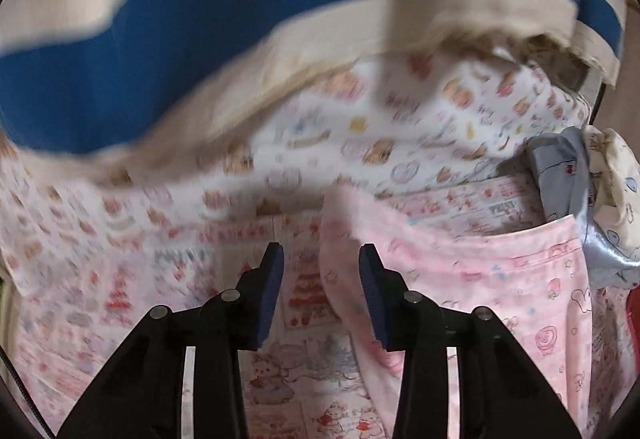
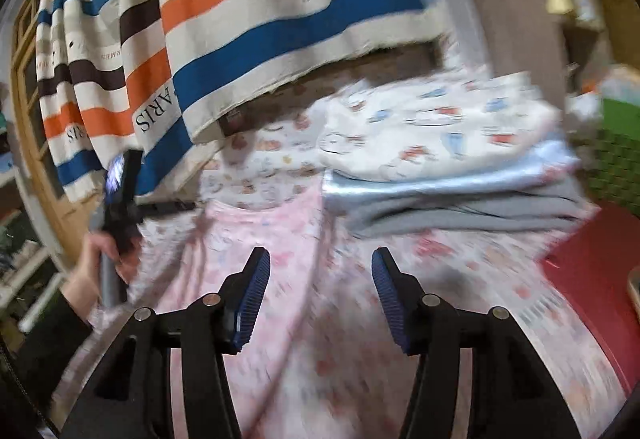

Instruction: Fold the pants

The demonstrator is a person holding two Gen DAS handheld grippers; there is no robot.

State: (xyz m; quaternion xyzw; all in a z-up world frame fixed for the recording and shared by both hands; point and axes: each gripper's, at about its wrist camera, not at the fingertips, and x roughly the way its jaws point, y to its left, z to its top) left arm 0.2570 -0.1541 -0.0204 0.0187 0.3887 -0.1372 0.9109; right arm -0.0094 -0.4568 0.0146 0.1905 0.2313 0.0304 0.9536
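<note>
1. Pants (image 1: 460, 279): pink printed fabric, lying spread on a printed bed sheet (image 1: 120, 239). In the left wrist view one edge rises as a fold between and just past the fingertips. In the right wrist view the same pink cloth (image 2: 256, 239) runs away from the camera toward a stack of laundry.
2. Left hand-held gripper (image 1: 321, 265): jaws apart, nothing clamped. The raised pink edge sits beside its right-side finger; touching or not, I cannot tell through the blur.
3. Right hand-held gripper (image 2: 320, 271): jaws apart and empty, hanging above the pink cloth. From here the other tool is seen at left, gripped by the person's hand (image 2: 90, 259).
4. Stack of folded clothes (image 2: 440, 159): white printed piece on top, pale blue and grey beneath, just beyond the pants. Likely finished items set aside so the working area stays free.
5. Striped towel (image 2: 260, 19): orange, blue and brown bands, hanging behind the bed. A red object (image 2: 592, 279) lies at the right edge; what it is I cannot tell.
6. Judgement: both tools look poised for a fresh grasp, one to each side of the garment, so a fold can be carried evenly. Both views are motion-blurred, so fold progress is unclear.
</note>
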